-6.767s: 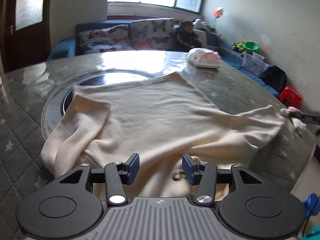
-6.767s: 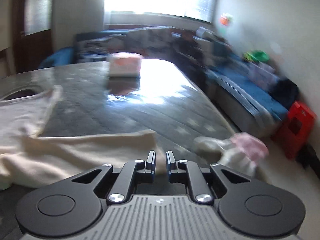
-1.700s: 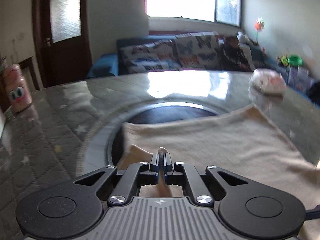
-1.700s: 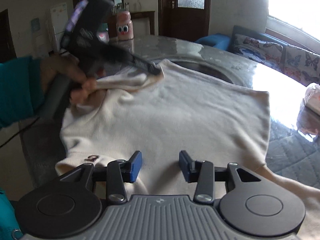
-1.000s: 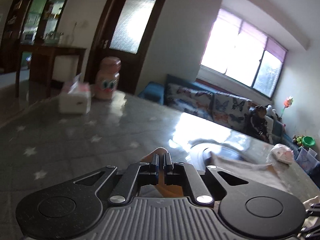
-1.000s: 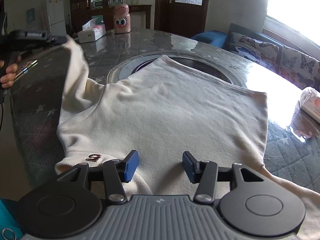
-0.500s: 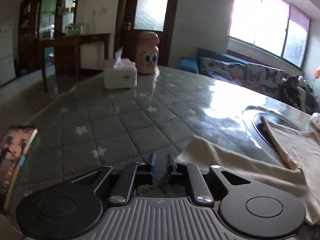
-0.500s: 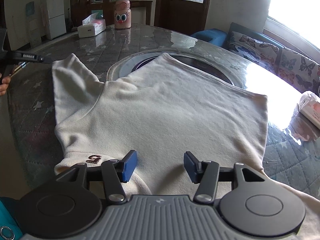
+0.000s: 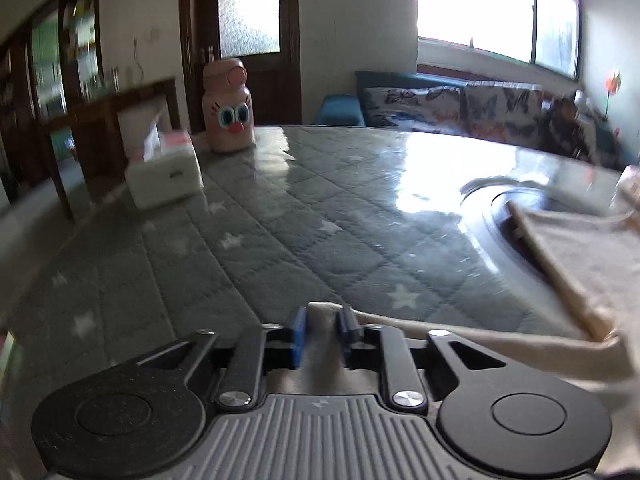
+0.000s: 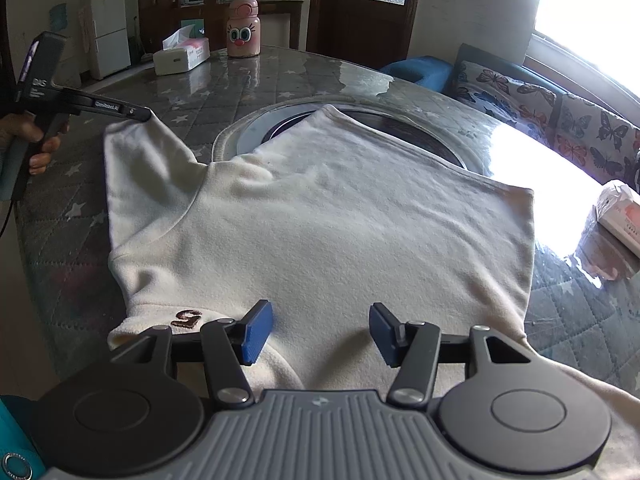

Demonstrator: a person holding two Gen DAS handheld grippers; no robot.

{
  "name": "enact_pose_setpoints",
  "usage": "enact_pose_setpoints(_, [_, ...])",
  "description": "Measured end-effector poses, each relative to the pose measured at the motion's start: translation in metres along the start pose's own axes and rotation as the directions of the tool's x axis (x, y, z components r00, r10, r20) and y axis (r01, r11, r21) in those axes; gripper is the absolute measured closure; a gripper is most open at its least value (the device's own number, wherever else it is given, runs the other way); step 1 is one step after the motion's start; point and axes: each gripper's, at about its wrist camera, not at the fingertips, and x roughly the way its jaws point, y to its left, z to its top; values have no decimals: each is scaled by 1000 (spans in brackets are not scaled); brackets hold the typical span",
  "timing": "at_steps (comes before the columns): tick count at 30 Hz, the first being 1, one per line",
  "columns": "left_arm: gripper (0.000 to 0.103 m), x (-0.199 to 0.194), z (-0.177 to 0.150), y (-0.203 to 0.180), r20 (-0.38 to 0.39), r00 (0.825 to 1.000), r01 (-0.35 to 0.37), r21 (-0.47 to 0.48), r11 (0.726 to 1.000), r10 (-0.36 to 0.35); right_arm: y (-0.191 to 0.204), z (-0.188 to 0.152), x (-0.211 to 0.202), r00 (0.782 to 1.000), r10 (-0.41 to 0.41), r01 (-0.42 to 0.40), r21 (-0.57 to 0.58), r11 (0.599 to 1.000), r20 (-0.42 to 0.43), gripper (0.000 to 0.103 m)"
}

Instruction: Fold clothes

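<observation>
A cream fleece sweater (image 10: 340, 220) lies flat on the round table, with a brown letter (image 10: 186, 318) stitched near its close edge. Its left sleeve (image 10: 140, 168) stretches out toward the table's left side. A hand (image 10: 24, 136) holds my left gripper (image 10: 146, 114) at the sleeve's far corner, which rises to a peak at the tip. In the left wrist view the cuff (image 9: 324, 316) fills the narrow gap between the blue pads of my left gripper (image 9: 323, 330). My right gripper (image 10: 320, 332) hovers open over the sweater's near edge, holding nothing.
A tissue box (image 9: 164, 172) and a pink cartoon bottle (image 9: 228, 108) stand at the table's far left. A dark glass turntable (image 10: 280, 120) lies under the sweater's far part. A white packet (image 10: 620, 212) lies at the right. A sofa (image 10: 560, 108) runs along the window.
My left gripper had let go of the sleeve on the table and stood beside it; now it is back at the cuff with the cloth between its pads. The right gripper has barely moved.
</observation>
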Motion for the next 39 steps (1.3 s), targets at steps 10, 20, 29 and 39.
enact_pose_setpoints(10, [88,-11,-2,-3,-58,992,-113,15,994,114,-2,-2,0,1000,3,-3,4,1000,9,43])
enact_pose_setpoints(20, [88,-19,-3,-3,-111,978,-170,63,983,176,-2,-9,-4,999,24,-24,-3,1000,31,43])
enact_pose_setpoints(29, [60,-23,15,-3,-61,971,-230,31,973,232,10,8,-12,992,86,-80,-68,994,92,43])
enact_pose_setpoints(39, [76,-35,45,-94,-35,971,239,59,969,-237,34,-5,-9,989,139,-130,-142,981,52,43])
